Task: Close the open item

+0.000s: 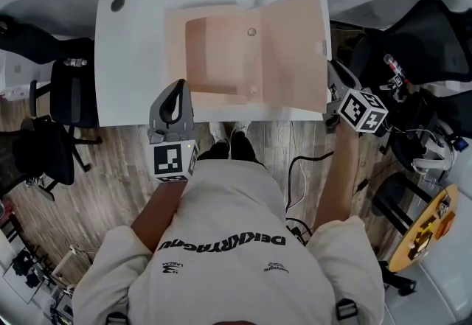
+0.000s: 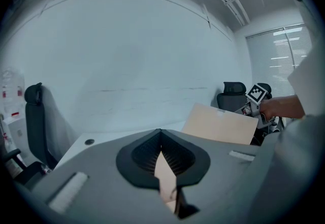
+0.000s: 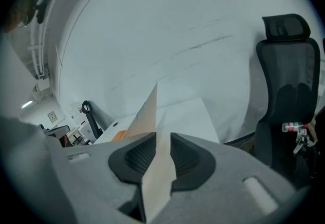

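A beige folder-like case (image 1: 221,58) lies open on the white table (image 1: 133,58). Its cover (image 1: 295,51) stands tilted up on the right side. My left gripper (image 1: 177,89) is at the case's front left corner. In the left gripper view its jaws (image 2: 161,139) are shut on a beige edge (image 2: 165,177) of the case. My right gripper (image 1: 330,73) is at the cover's right edge, near its front corner. In the right gripper view the cover (image 3: 147,114) runs between the pads (image 3: 162,139), touching both.
The table's front edge runs just ahead of the person's body. A black office chair (image 1: 59,88) stands at the left and another (image 1: 420,36) at the right, also in the right gripper view (image 3: 287,81). Cables (image 1: 302,169) lie on the wood floor. A round table (image 1: 428,231) is at the lower right.
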